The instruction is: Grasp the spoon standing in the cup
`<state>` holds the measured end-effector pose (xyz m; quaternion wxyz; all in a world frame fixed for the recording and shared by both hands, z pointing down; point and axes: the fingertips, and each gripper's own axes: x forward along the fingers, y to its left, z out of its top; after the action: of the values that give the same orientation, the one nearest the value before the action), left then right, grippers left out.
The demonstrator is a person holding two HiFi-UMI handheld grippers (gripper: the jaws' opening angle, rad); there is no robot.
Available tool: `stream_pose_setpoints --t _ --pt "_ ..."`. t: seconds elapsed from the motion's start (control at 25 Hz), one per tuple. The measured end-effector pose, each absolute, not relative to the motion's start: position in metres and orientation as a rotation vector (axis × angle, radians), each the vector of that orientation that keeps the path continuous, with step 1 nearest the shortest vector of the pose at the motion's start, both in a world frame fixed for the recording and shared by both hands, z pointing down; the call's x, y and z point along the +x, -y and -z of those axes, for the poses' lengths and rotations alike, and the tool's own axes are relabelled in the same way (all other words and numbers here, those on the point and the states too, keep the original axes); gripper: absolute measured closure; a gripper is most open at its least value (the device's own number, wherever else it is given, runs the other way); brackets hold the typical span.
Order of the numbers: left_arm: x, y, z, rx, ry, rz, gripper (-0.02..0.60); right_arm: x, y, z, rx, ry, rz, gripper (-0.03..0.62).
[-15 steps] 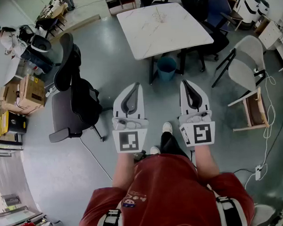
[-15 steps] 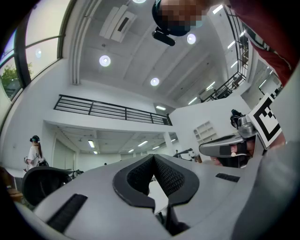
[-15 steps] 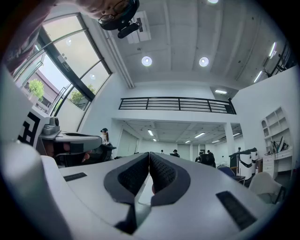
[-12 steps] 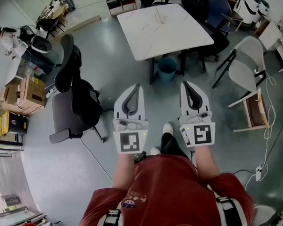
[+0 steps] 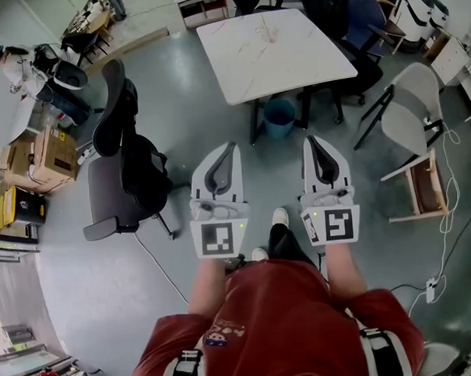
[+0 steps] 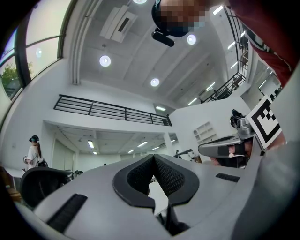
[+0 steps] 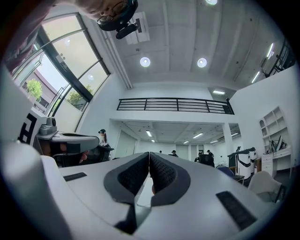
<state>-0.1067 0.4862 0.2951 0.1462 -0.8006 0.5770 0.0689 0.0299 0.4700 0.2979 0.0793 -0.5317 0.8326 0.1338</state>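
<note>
Tabletop (image 5: 276,53): faint marks, too small to identify | head view: hands hidden behind left tool (image 5: 228,151), right tool (image 5: 311,143) marker cubes

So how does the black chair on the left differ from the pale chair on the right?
The black chair is dark, with an armrest and a tall back; the pale chair is a plain light grey shell. The black chair rests on a central base, the pale chair on thin black legs. Both are empty.
</note>
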Motion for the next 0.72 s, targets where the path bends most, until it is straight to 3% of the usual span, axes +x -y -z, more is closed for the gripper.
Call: stream_pose_setpoints --t 0.16,0.32,0.72 --pt "-0.107 -0.483 -0.298 -2.273 -1.595 -0.054 0.572 0.029 -0.466 -0.298 -1.598 -2.485 -0.384 0.58" --pt "-0.105 -0.482 -0.292 -2.308 -1.643 -0.202 0.572 0.03 -0.465 -0.296 -1.599 -2.482 -0.378 0.58" --pt "-0.099 -0.472 -0.297 -2.32 -1.628 -0.177 0.572 0.035 -0.455 -0.304 -1.617 -2.491 -0.361 0.58"
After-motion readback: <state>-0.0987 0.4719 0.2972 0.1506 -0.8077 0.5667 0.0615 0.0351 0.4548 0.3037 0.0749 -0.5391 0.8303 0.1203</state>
